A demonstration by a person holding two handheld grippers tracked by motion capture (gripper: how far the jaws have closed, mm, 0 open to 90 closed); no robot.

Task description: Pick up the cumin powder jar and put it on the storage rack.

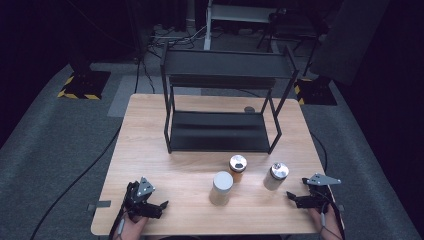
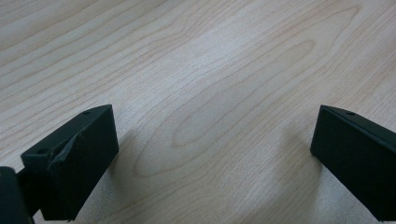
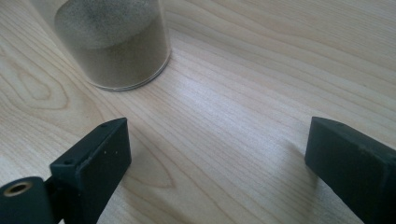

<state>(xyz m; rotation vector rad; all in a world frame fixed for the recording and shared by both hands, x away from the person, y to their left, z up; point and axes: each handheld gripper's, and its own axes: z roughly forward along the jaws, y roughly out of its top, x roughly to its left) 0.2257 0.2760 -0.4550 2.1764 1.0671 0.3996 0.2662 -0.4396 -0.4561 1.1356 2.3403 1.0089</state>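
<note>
**Both grippers released beside three jars**

The right hand-held gripper [image 1: 294, 197] rests released on the desk [image 1: 150, 150], just right of the grey jar [image 1: 275, 176], nothing between its jaws. The left hand-held gripper [image 1: 159, 207] lies released, well left of the white jar [image 1: 221, 188]. The amber jar [image 1: 237, 168] stands between them, before the rack [image 1: 220, 100].

One camera looks down on the counter [image 1: 165, 150] from overhead; two ride the tongs, skimming its wood close up.

three jars [image 1: 238, 167] stand before the rack [image 1: 220, 131], seemingly apart.
</note>
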